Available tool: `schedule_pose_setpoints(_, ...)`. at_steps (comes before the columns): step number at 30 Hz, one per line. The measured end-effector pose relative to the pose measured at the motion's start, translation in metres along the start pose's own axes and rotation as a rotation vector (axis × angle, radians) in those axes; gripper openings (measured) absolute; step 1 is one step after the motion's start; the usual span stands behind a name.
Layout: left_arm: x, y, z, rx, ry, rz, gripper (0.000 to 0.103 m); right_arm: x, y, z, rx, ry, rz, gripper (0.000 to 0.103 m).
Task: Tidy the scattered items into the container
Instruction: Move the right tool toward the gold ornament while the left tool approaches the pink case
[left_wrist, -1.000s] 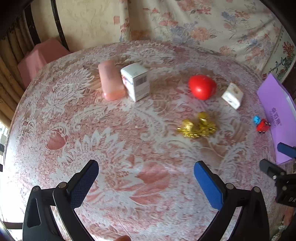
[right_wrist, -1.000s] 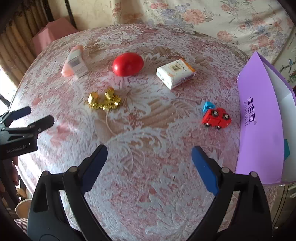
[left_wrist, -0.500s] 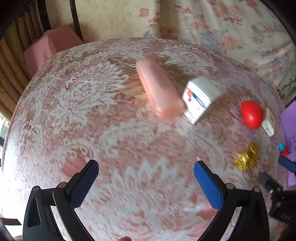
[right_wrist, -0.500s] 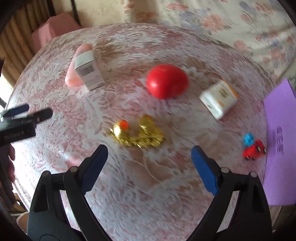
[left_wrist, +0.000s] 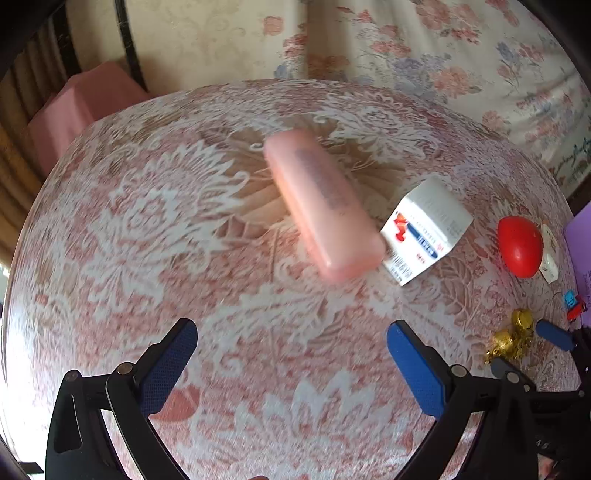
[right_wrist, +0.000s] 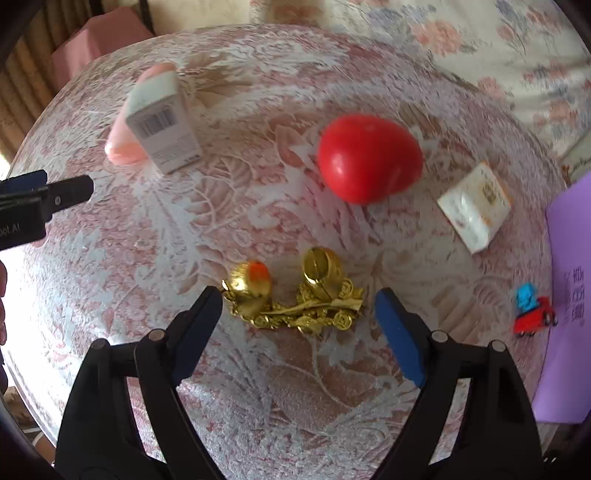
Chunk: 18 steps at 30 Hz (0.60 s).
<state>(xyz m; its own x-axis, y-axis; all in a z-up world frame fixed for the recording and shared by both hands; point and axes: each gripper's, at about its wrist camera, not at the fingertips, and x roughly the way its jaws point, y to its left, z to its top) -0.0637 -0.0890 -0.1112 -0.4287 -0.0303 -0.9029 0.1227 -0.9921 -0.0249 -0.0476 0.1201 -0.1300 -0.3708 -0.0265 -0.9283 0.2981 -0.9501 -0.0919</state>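
Note:
My left gripper (left_wrist: 291, 343) is open and empty above the tablecloth, short of a pink case (left_wrist: 321, 206) that lies flat with a white box (left_wrist: 424, 229) against its right end. My right gripper (right_wrist: 295, 306) is open and empty, its fingers on either side of a gold ornament (right_wrist: 295, 295) on the table. Beyond it lie a red tomato (right_wrist: 369, 158), a small white and orange box (right_wrist: 476, 206) and a red toy car (right_wrist: 532, 314). The purple container (right_wrist: 569, 302) stands at the right edge.
The round table (left_wrist: 129, 229) has a pink and white lace cloth. A pink stool (left_wrist: 81, 110) stands behind it at the left, and a floral bedspread (left_wrist: 443, 55) lies behind. The left gripper shows at the left in the right wrist view (right_wrist: 48, 195).
Both grippers have moved forward and lower. The left one turned left toward the pink case and white box. The right one closed in on the gold ornament, which now lies between its fingers.

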Motion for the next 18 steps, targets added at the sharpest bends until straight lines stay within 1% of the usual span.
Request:
schedule_pose_setpoints(3, 0.008, -0.007, 0.01, 0.026, 0.003, 0.007, 0.103, 0.004, -0.002, -0.006, 0.03, 0.007, -0.001, 0.085)
schedule_pose_setpoints(7, 0.017, -0.011, 0.021, 0.032, 0.002, 0.017, 0.103, 0.006, 0.006, -0.008, 0.019, -0.001, -0.049, 0.086)
schedule_pose_setpoints(10, 0.025, -0.014, 0.026, 0.045, 0.01, 0.044, 0.103, 0.009, 0.011, -0.01, 0.01, -0.001, -0.083, 0.086)
schedule_pose_setpoints(12, 0.03, -0.016, 0.031, 0.038, 0.016, 0.046, 0.103, 0.009, 0.013, -0.012, 0.014, -0.009, -0.086, 0.086)
schedule_pose_setpoints(15, 0.031, -0.02, 0.037, 0.043, 0.01, 0.072, 0.103, 0.006, 0.016, -0.015, 0.007, -0.016, -0.089, 0.085)
schedule_pose_setpoints(18, 0.03, -0.022, 0.042, 0.024, 0.001, 0.079, 0.103, 0.004, 0.017, -0.021, 0.005, -0.038, -0.087, 0.085)
